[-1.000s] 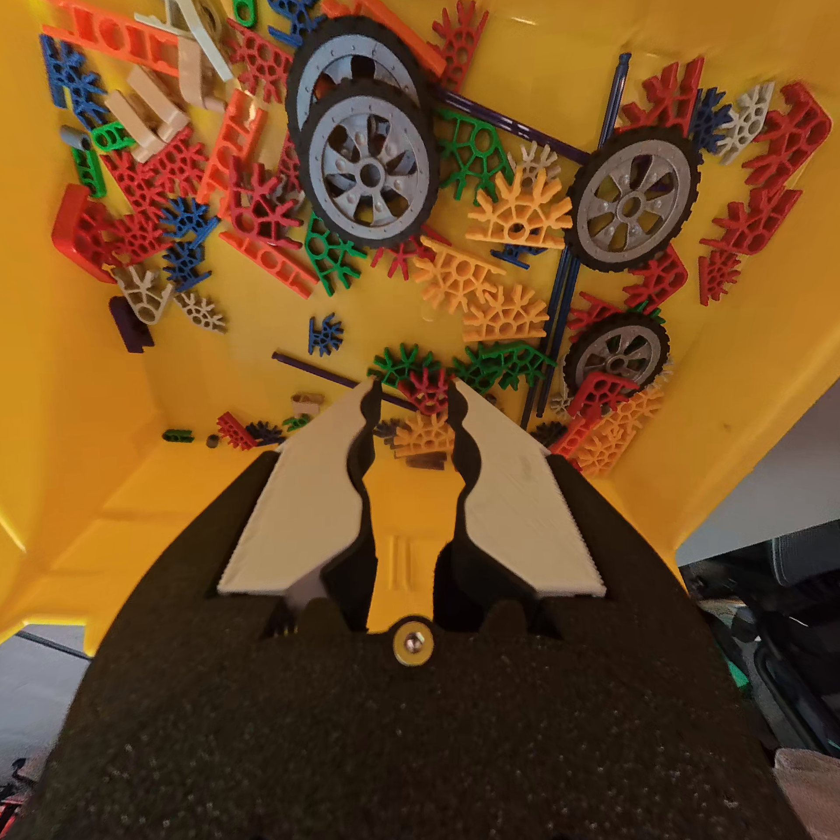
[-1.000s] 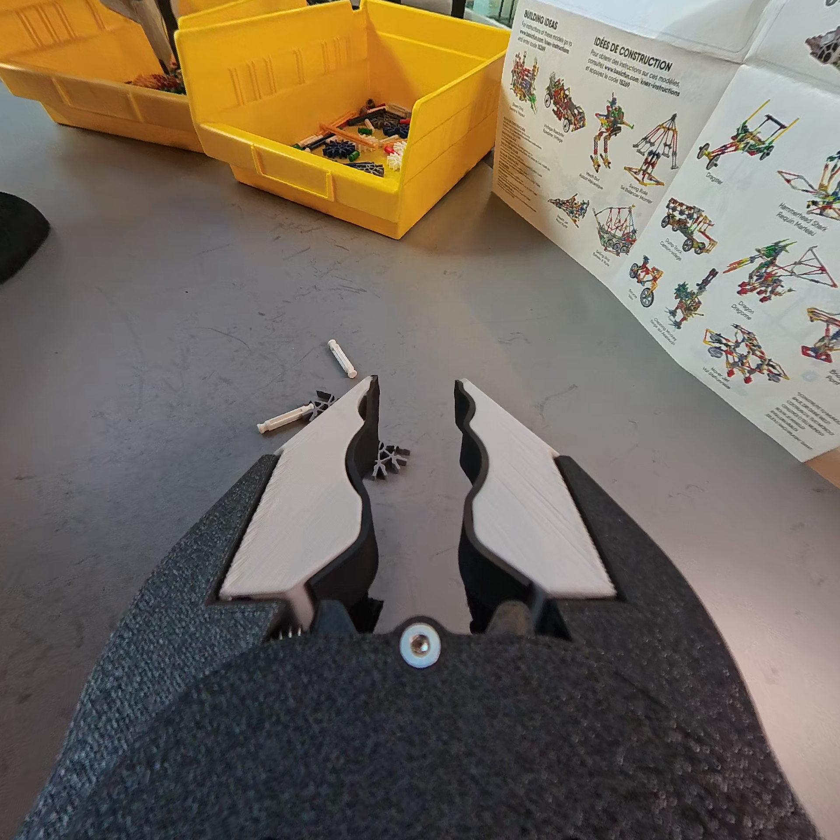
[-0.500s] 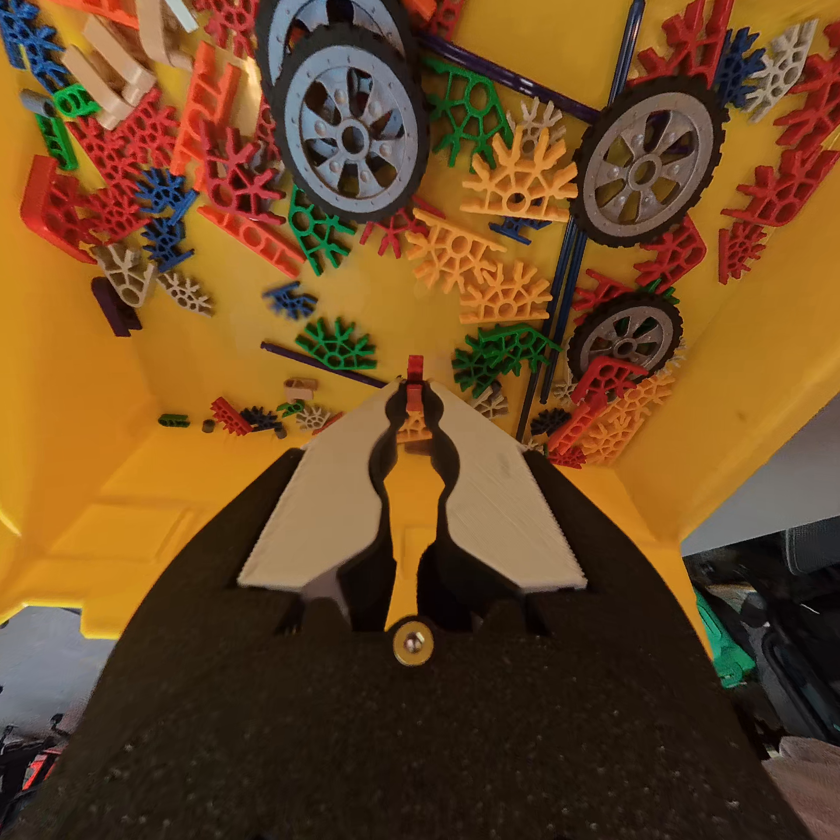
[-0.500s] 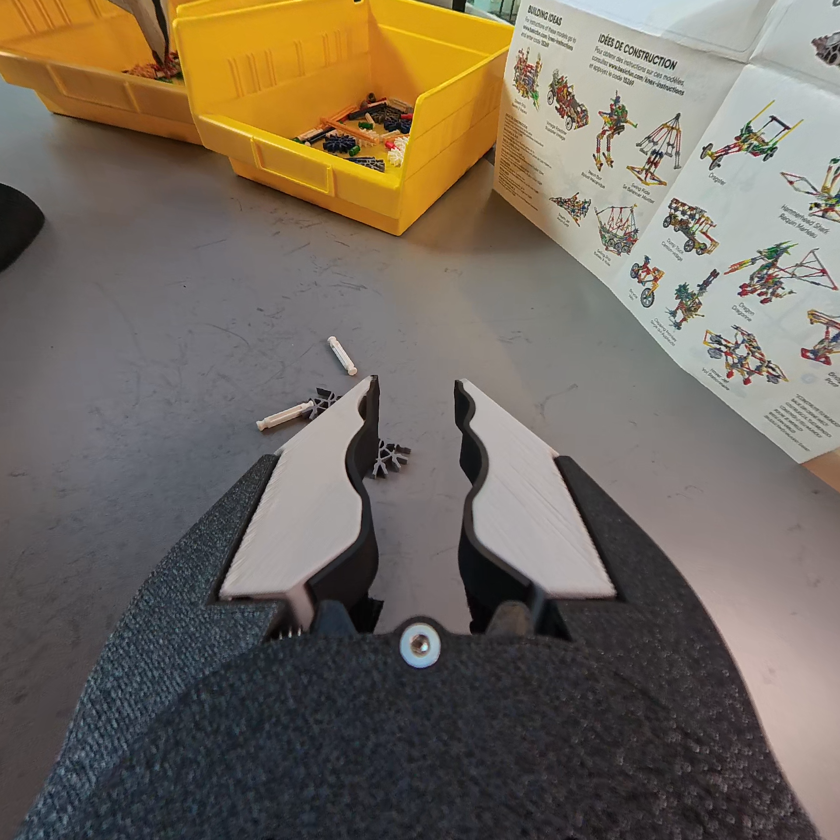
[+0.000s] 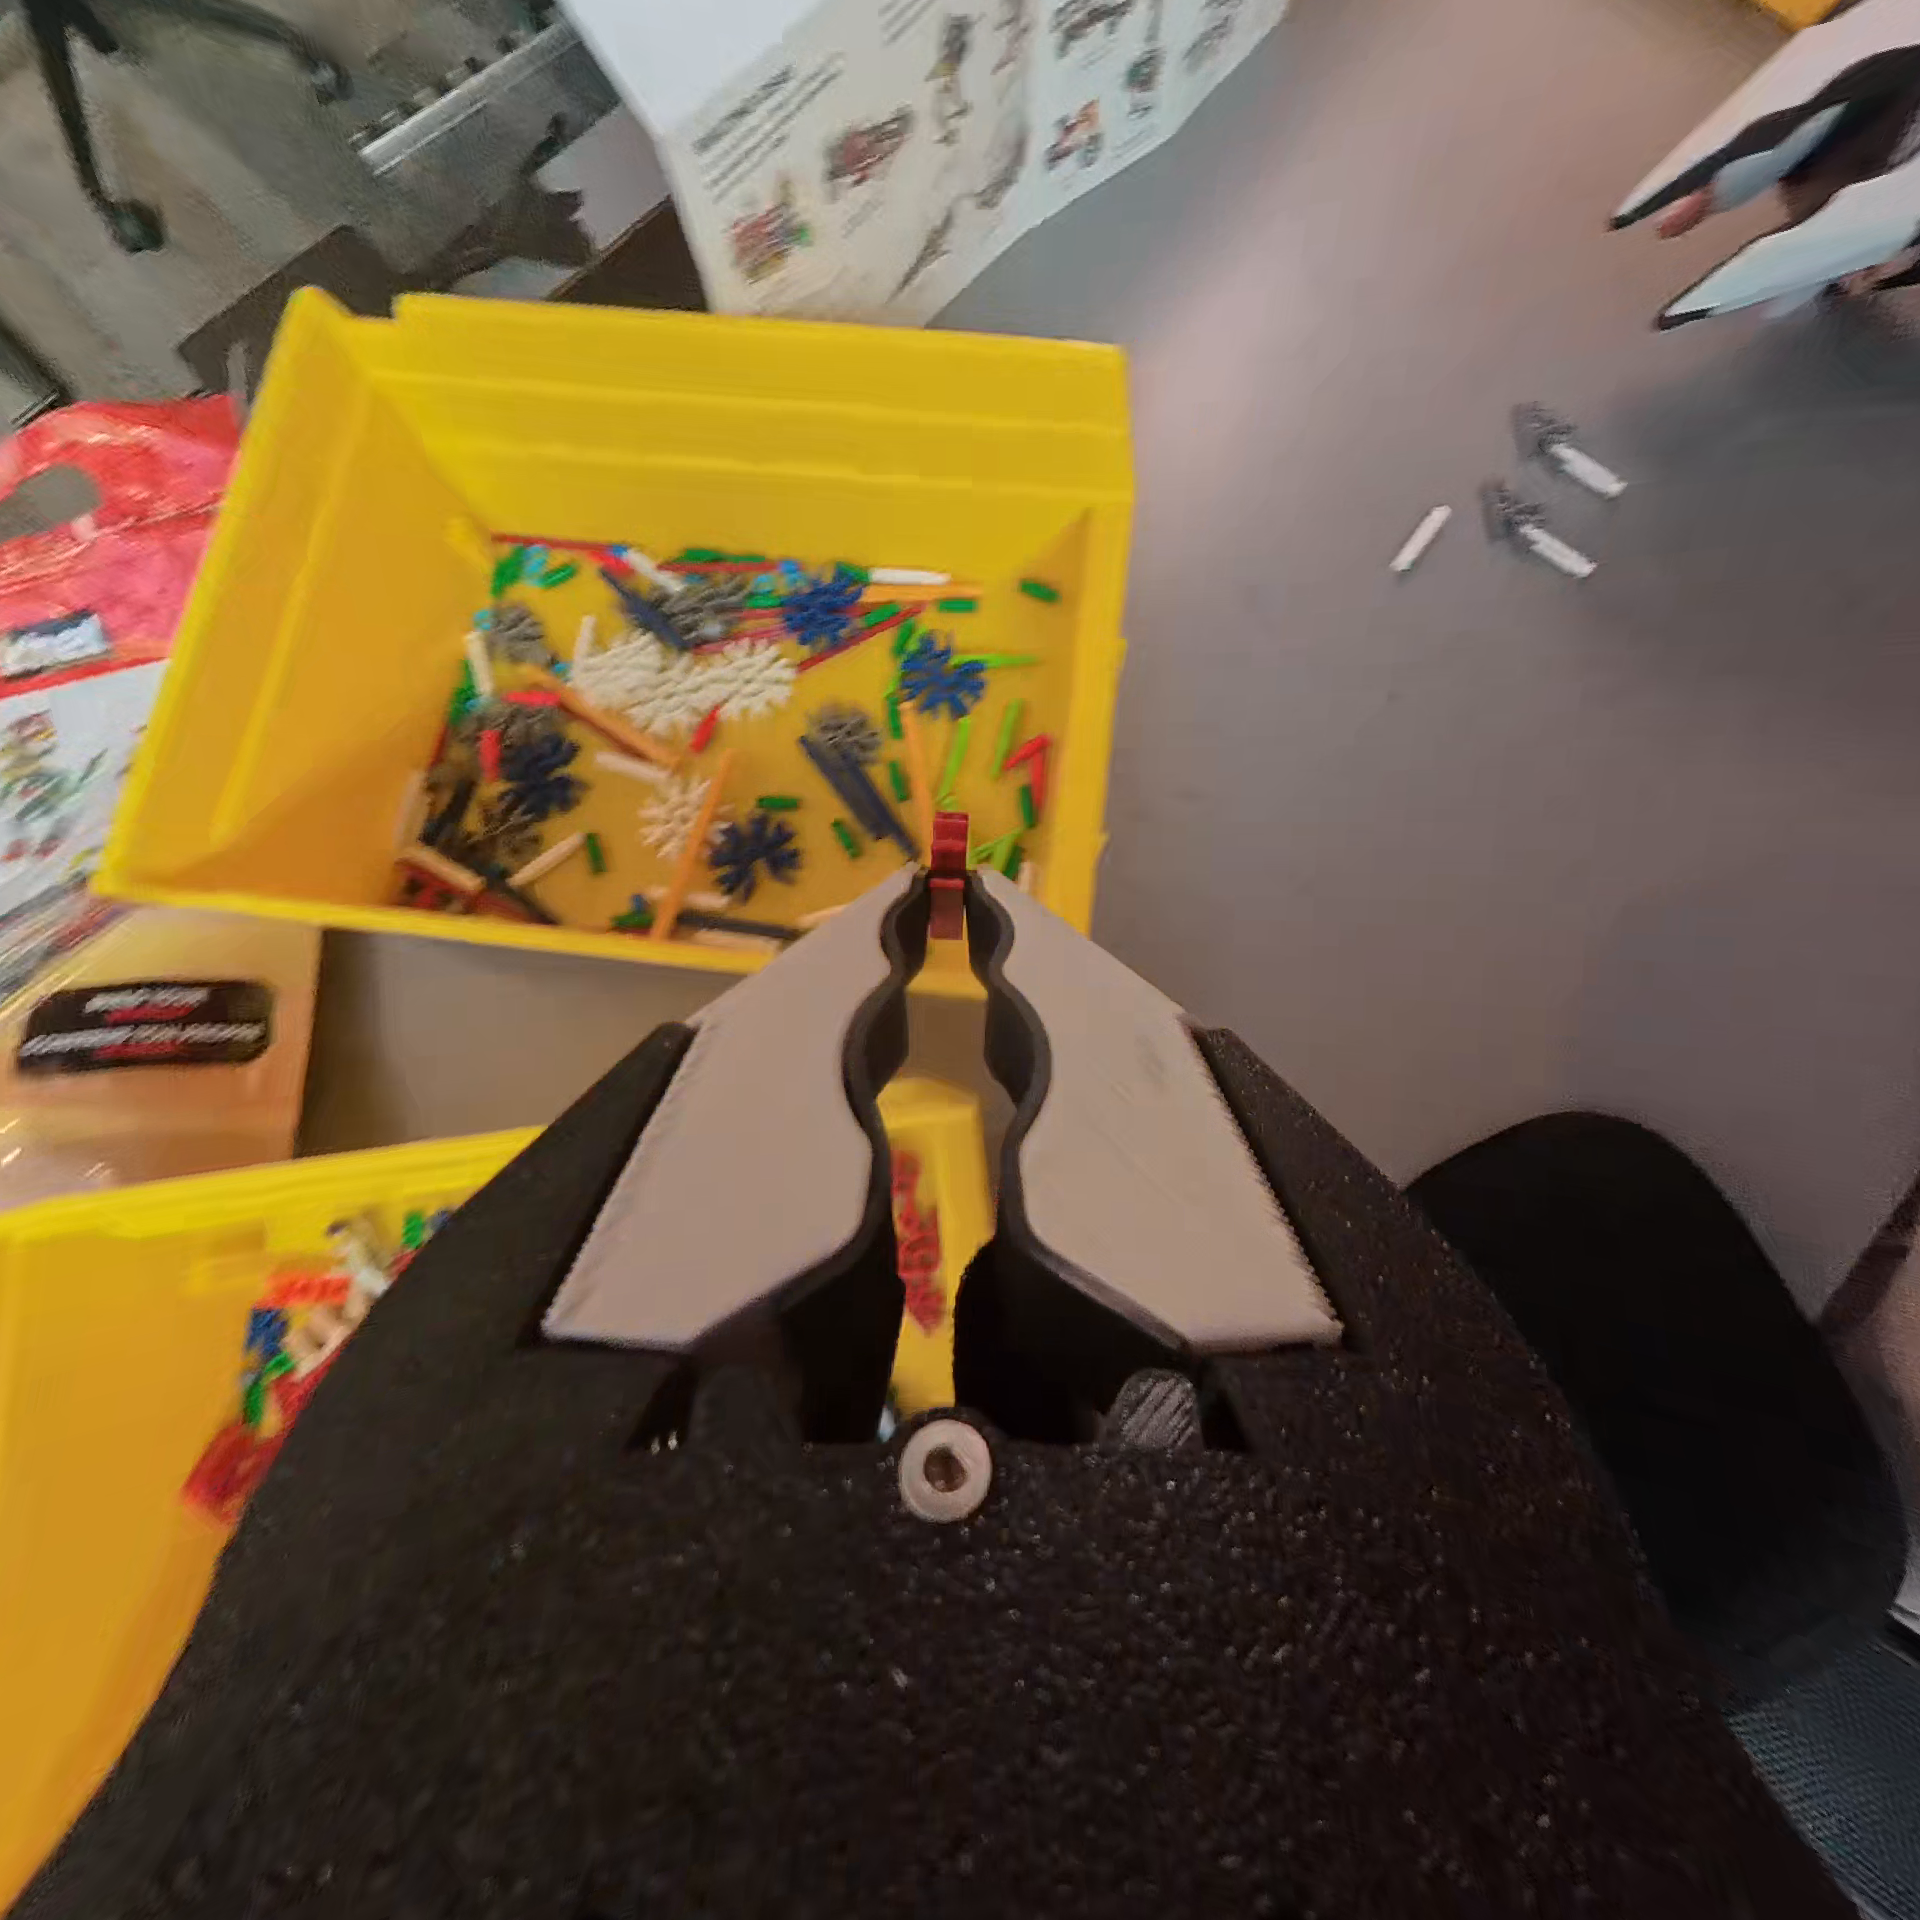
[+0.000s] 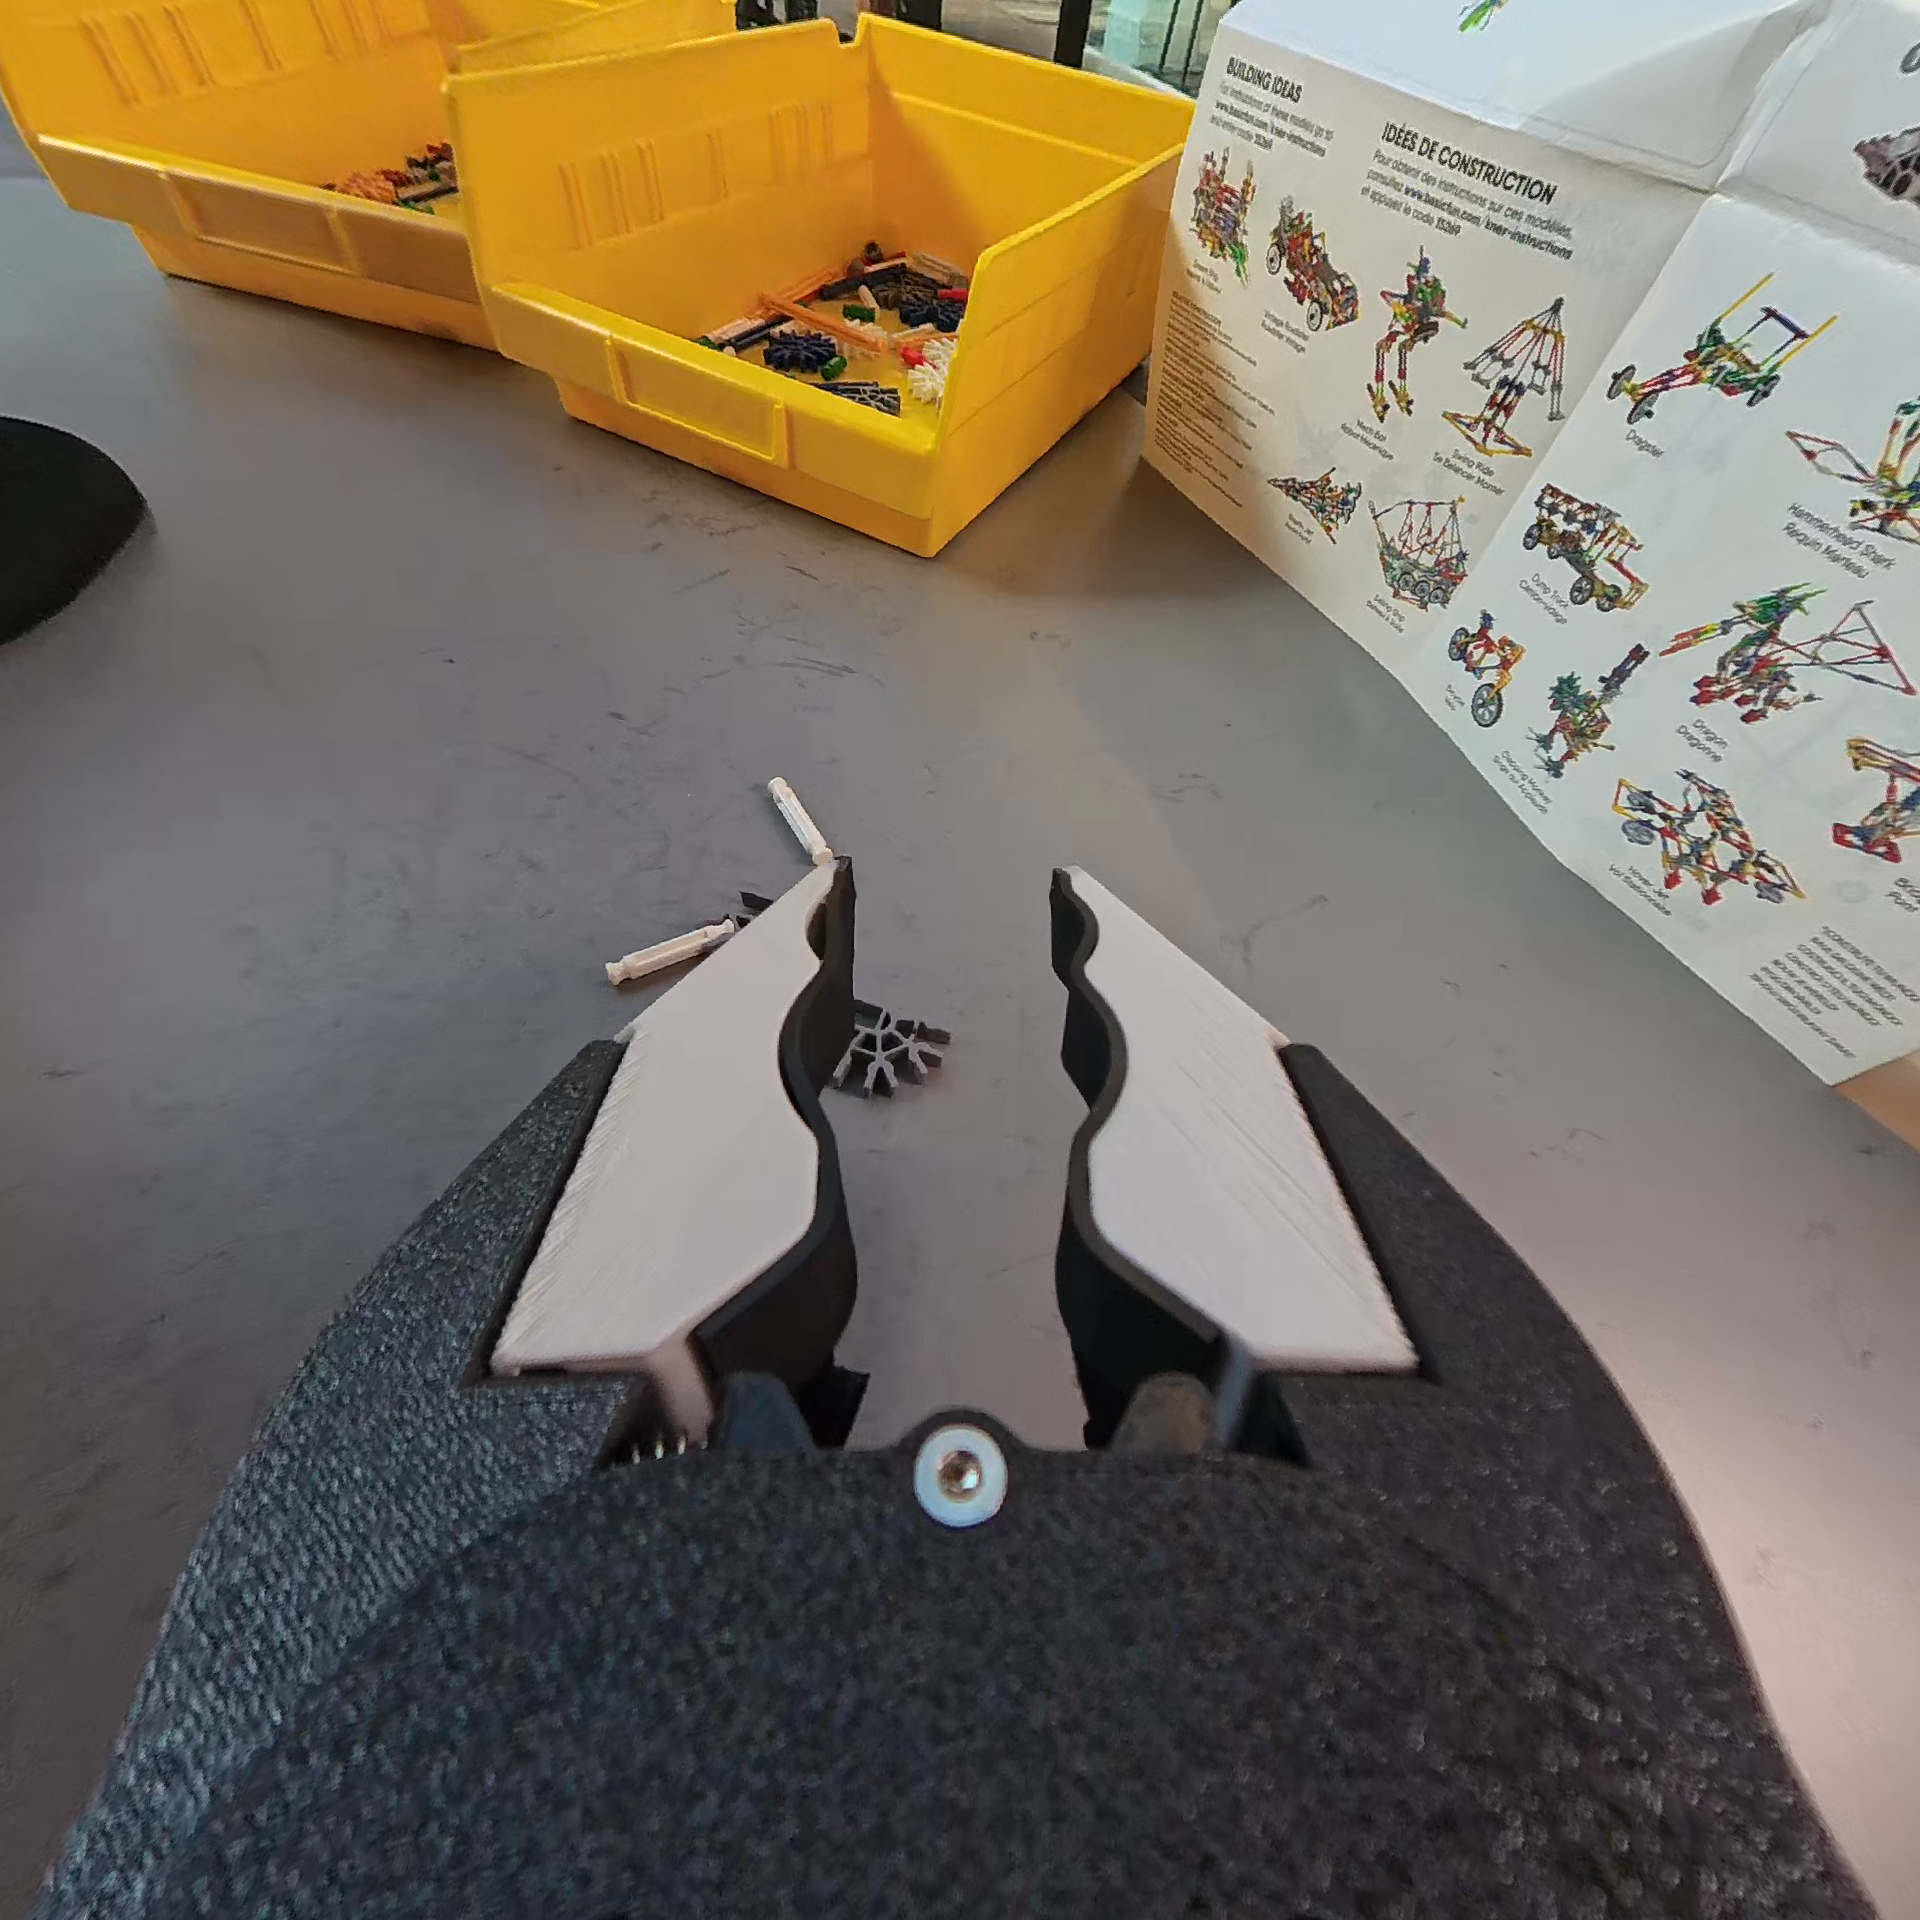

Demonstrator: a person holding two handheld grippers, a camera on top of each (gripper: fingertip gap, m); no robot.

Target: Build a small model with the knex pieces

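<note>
My left gripper (image 5: 945,883) is shut on a small red connector piece (image 5: 948,868), held in the air above the near edge of a yellow bin (image 5: 312,582) of small rods and connectors. A second yellow bin (image 5: 94,1351) lies below, partly under the gripper. My right gripper (image 6: 951,883) is open and empty, low over the grey table (image 6: 364,727). A dark grey snowflake connector (image 6: 888,1044) lies between its fingers by the left one. A white rod (image 6: 800,821) and another white rod joined to a dark connector (image 6: 670,951) lie just left of the tips.
Two yellow bins (image 6: 831,312) stand at the back of the table in the right wrist view. A folded printed instruction sheet (image 6: 1558,468) stands at the right. The right gripper shows far off in the left wrist view (image 5: 1787,218). A black chair (image 5: 1662,1351) is at lower right, and a red bag (image 5: 104,499) at left. There is about 40 cm between the tips of the two grippers.
The left gripper closed on the red connector inside the wheel bin, lifted it out and swung over toward the bin of rods. The right gripper stayed almost still and open.
</note>
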